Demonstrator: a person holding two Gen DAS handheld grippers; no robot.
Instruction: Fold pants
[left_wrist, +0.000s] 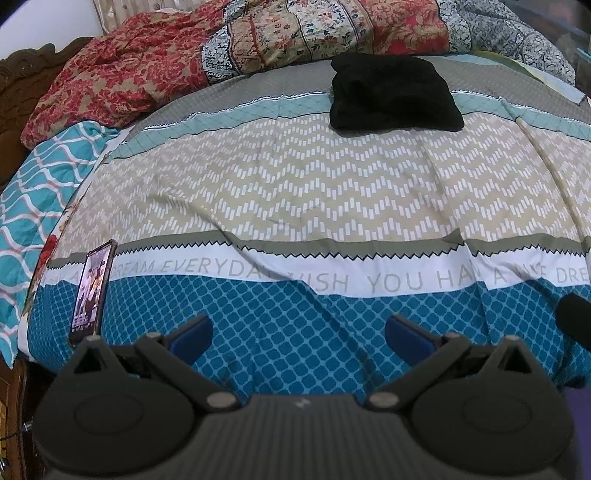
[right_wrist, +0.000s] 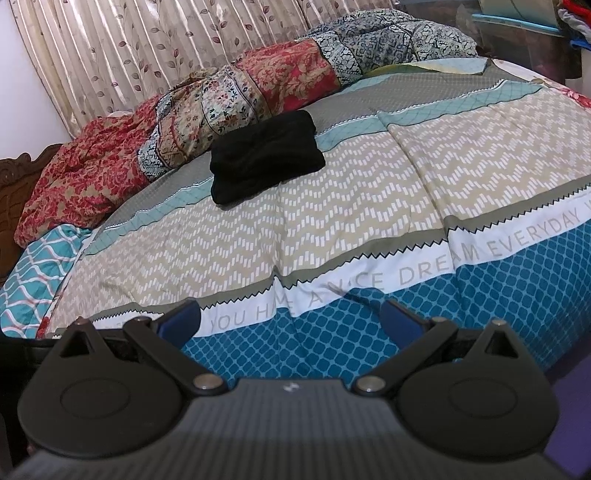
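A: Item one, hidden or cut off?
B: The bed (left_wrist: 332, 192) runs past the frame on every side. The printed lettering on its cover is broken by creases. A dark rounded shape at 3 o'clock in the left view is cut by the edge; I cannot tell what it is.

A: Item two, the pants?
B: Pants (left_wrist: 395, 96), black, folded into a compact block, lying on the grey and teal bands of the bed cover; at 1 o'clock in the left view, at 11 o'clock in the right view (right_wrist: 266, 155). Just beside the heaped quilt (right_wrist: 229, 110). Their seams and waistband are too dark to make out.

A: Item three, the grippers?
B: Left gripper (left_wrist: 297, 332): released, blue pads spread wide, nothing between them, over the blue band. Right gripper (right_wrist: 291, 323): likewise spread and empty.

A: Item four, differences between views?
B: Left view only: a phone (left_wrist: 92, 291), screen lit, at 8 o'clock. Right view only: a leaf-print curtain (right_wrist: 147, 48) at 11 o'clock.
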